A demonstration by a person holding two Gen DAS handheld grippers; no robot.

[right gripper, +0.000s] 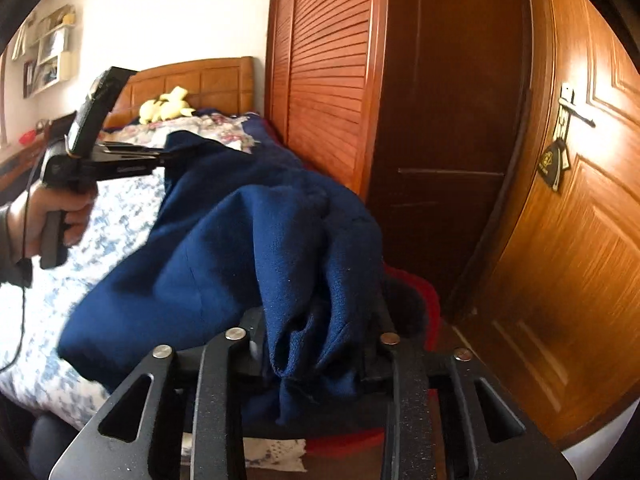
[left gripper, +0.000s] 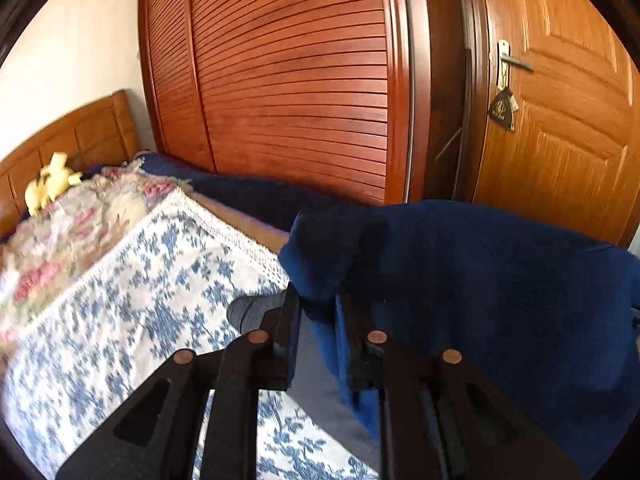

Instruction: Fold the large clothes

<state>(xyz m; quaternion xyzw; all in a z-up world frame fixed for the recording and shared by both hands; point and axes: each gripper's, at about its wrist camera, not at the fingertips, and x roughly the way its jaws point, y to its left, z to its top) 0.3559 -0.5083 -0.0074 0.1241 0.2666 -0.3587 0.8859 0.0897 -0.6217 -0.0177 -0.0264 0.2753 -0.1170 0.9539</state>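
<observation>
A large dark blue garment [left gripper: 480, 288] hangs lifted above the bed, stretched between both grippers; it also shows in the right wrist view [right gripper: 224, 248]. My left gripper [left gripper: 318, 308] is shut on one edge of it. In the right wrist view the left gripper [right gripper: 170, 158] holds the cloth's far corner, with the hand on its grip. My right gripper [right gripper: 316, 344] is shut on a bunched fold of the same garment.
The bed has a blue-and-white floral cover [left gripper: 120, 300] and a pink floral quilt [left gripper: 60, 232]. A yellow plush toy [right gripper: 166, 109] lies by the wooden headboard [left gripper: 80, 136]. A louvred wardrobe [left gripper: 288, 80] and a door [left gripper: 560, 120] stand behind. Red cloth [right gripper: 416, 292] lies under the garment.
</observation>
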